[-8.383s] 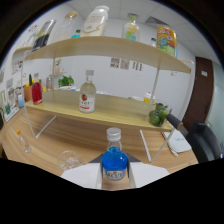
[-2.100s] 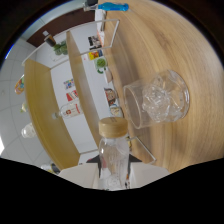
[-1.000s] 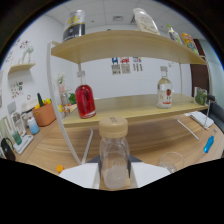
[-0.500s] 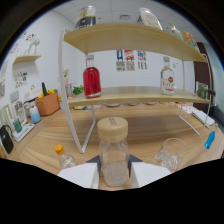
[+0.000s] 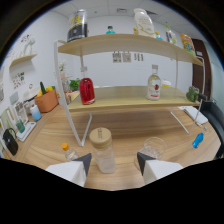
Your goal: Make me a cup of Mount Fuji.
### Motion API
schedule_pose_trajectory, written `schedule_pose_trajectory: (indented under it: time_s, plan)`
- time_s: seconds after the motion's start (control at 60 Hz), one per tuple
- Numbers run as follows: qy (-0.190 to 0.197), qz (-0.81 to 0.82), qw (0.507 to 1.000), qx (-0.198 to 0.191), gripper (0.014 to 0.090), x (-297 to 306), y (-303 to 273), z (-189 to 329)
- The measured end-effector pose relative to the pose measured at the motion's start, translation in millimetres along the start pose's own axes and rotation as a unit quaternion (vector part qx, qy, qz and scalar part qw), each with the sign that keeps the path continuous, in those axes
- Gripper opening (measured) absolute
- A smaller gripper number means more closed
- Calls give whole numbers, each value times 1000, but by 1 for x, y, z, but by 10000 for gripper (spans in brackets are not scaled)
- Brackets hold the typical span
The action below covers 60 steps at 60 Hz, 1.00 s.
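The gripper [image 5: 113, 165] is open and holds nothing; the clear bottle with a wooden cap [image 5: 103, 149] stands upright on the wooden table [image 5: 130, 131] between the fingers, nearer the left finger, with a gap on each side. An empty glass tumbler [image 5: 154, 148] stands to the right of the bottle, just ahead of the right finger. Beyond the bottle, a two-tier shelf [image 5: 125, 102] carries a red bottle [image 5: 86, 91] and a clear bottle with a red label [image 5: 154, 83] on its lower tier.

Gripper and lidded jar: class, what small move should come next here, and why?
Probably draw the gripper straight back. Its fingers stand open, the jar with the wooden lid rests upright on the table between them with gaps either side, and the empty glass sits close beside it, so a sideways move might knock either.
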Motion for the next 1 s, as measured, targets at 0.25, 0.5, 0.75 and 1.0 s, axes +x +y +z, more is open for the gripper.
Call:
schedule_pose_trajectory:
  time_s: [0.25, 0.5, 0.75, 1.0]
  plan:
    - [55, -17, 997, -55, 851, 65, 3, -50]
    - [76, -11, 996, -41, 863, 98, -110, -107]
    - [42, -14, 992, 114, 864, 83, -286, -132]
    - [32, -22, 979, 199, 854, 84, -358, -70]
